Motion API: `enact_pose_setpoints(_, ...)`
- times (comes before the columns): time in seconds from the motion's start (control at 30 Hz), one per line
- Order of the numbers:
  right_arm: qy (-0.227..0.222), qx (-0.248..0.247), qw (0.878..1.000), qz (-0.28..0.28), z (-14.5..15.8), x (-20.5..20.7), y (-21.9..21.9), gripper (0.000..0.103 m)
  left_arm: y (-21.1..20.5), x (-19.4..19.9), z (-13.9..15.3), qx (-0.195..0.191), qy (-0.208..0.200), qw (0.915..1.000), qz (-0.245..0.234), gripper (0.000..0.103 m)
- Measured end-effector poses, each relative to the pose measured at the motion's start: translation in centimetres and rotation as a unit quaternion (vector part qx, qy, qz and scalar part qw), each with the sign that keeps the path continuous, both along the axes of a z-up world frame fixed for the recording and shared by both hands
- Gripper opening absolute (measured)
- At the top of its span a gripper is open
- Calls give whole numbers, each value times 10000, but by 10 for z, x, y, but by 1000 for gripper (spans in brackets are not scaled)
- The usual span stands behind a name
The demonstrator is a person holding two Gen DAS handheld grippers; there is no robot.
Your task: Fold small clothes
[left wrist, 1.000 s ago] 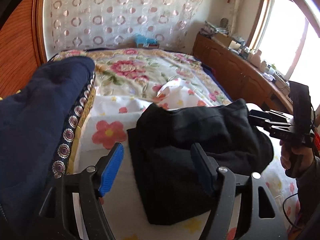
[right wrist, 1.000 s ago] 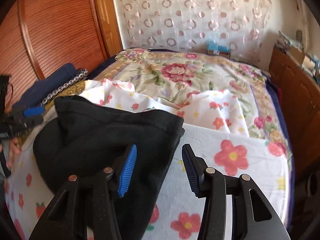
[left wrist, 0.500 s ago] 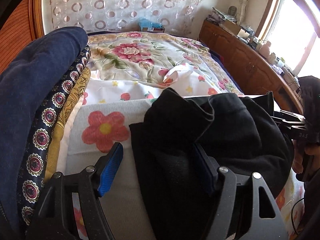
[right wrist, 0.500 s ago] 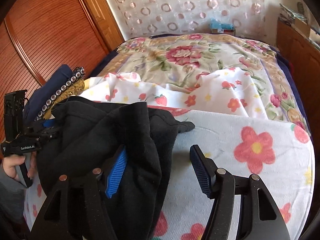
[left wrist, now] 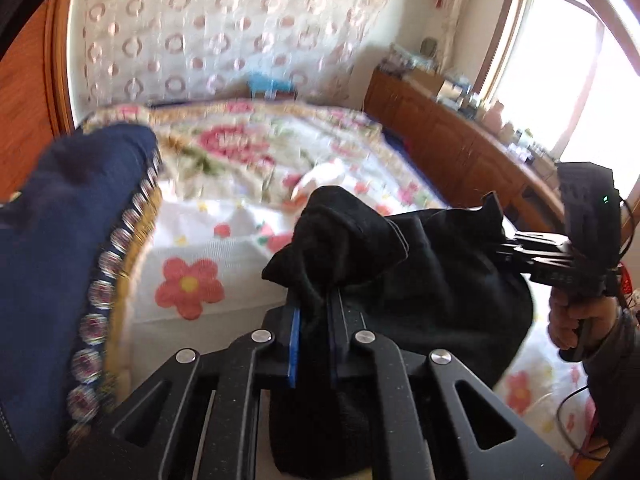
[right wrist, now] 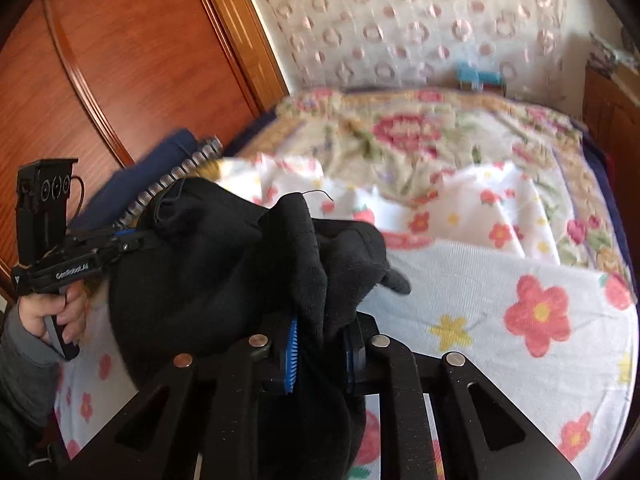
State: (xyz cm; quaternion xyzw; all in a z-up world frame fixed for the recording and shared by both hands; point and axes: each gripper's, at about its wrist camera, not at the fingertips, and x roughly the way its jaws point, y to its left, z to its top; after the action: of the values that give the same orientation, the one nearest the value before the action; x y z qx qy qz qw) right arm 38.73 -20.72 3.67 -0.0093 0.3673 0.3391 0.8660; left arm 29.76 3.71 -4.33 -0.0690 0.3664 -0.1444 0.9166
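Both tongs, left (left wrist: 314, 320), right (right wrist: 322, 344), pinching black garment (left wrist: 440, 272) between them

A: Where does the black knitted garment (left wrist: 440, 280) sit in the left wrist view?

B: Centre to lower right of the frame, on the white flower-printed towel (left wrist: 224, 264). The left gripper (left wrist: 314, 340) is at bottom centre, clamped on a bunched edge of it.

A: And the right gripper (left wrist: 508, 248)?

B: At right of the frame, closed on the garment's far edge.

A: What fills the left?

B: The folded navy cloth with medallion trim (left wrist: 60, 260), beside the towel. Behind, in the upper half, the floral quilted bedspread (left wrist: 240, 148).

A: The wooden sideboard (left wrist: 452, 144)?

B: Upper right, alongside the bed.
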Motion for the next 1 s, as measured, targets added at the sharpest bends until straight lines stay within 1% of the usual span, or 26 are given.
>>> enact_pose_setpoints(0.13, -567, 228, 9981, 10, 26, -21, -1, 15, 4, -34, 36, -216, -546, 9982, -79, 11)
enact_pose_setpoints(0.2, -821, 280, 9962, 98, 41, -32, 3, 15, 10, -50, 52, -286, -799, 9964, -13, 11)
enact_pose_setpoints(0.33, -1240, 228, 9914, 348, 70, -37, 23, 15, 37, -75, 84, -380, -1259, 9910, 260, 11)
enact_pose_setpoints(0.47, -1686, 96, 9823, 805, 104, -33, 66, 15, 70, -98, 106, -283, -1675, 9826, 745, 11)
enact_pose_setpoints(0.53, -1896, 5, 9764, 1038, 118, -32, 93, 15, 86, -105, 109, -285, -1760, 9794, 946, 11)
enact_pose_setpoints(0.63, -2087, -198, 9665, 1479, 134, -26, 142, 15, 114, -116, 103, -379, -1763, 9750, 1295, 11)
enact_pose_setpoints(0.7, -2177, -411, 9587, 1784, 136, -16, 179, 15, 131, -122, 88, -514, -1653, 9733, 1509, 10)
enact_pose_setpoints(0.77, -2241, -698, 9511, 2010, 129, -10, 216, 15, 147, -126, 72, -676, -1553, 9702, 1734, 10)
enact_pose_setpoints(0.87, -2278, -1030, 9407, 2291, 114, -4, 266, 15, 167, -125, 48, -806, -1343, 9657, 2070, 10)
enact_pose_setpoints(0.97, -2230, -1068, 9377, 2440, 106, 6, 303, 15, 173, -132, 35, -839, -1267, 9617, 2282, 10)
enact_pose_setpoints(1.0, -2213, -1026, 9375, 2482, 104, 7, 313, 15, 174, -133, 32, -773, -1242, 9608, 2356, 10)
